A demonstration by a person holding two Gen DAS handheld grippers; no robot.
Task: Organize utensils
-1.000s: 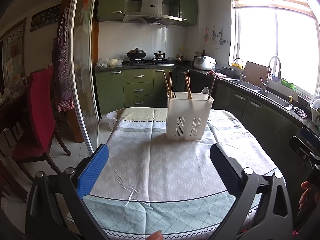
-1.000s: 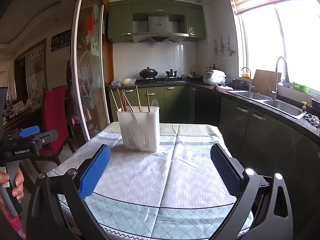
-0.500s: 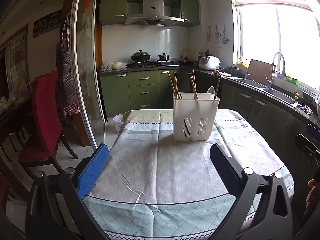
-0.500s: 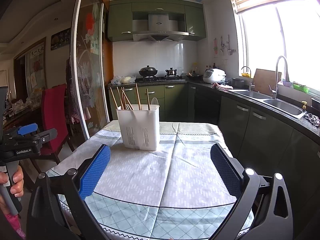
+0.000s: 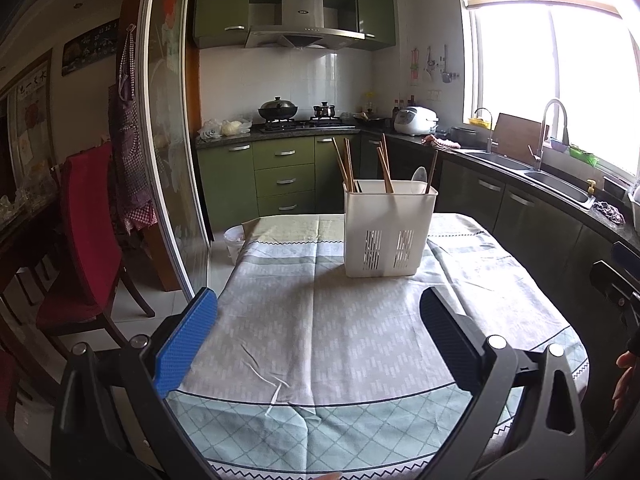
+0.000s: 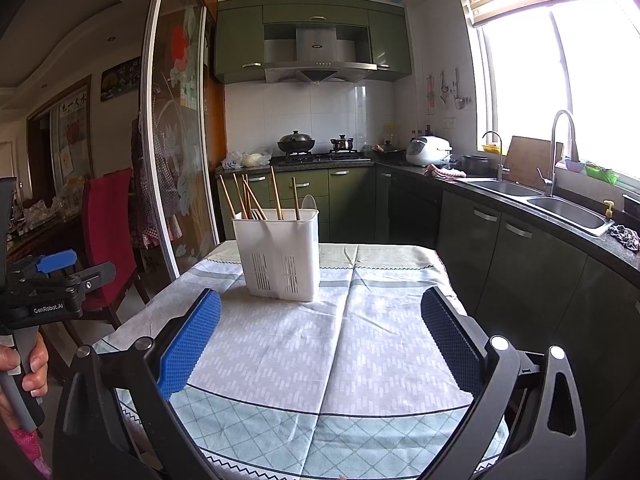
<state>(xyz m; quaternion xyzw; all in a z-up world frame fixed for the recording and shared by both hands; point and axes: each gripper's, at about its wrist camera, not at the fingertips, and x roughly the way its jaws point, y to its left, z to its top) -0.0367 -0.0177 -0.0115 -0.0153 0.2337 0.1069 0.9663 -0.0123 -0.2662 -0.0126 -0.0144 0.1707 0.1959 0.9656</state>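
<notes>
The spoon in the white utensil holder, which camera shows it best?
The left wrist view. There the spoon shows its pale bowl above the rim of the utensil holder, clear of the chopsticks. In the right wrist view the spoon is smaller, at the holder's far right corner, pale against green cabinets.

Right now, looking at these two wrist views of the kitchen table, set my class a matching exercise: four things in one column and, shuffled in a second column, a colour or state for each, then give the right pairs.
Column one:
1. utensil holder
2. chopsticks
3. chair
4. left gripper

Column two:
A. red, beside the table
B. open, holding nothing
C. white, upright on the tablecloth
D. wooden, standing in the holder

Pairs: 1-C, 2-D, 3-A, 4-B
</notes>
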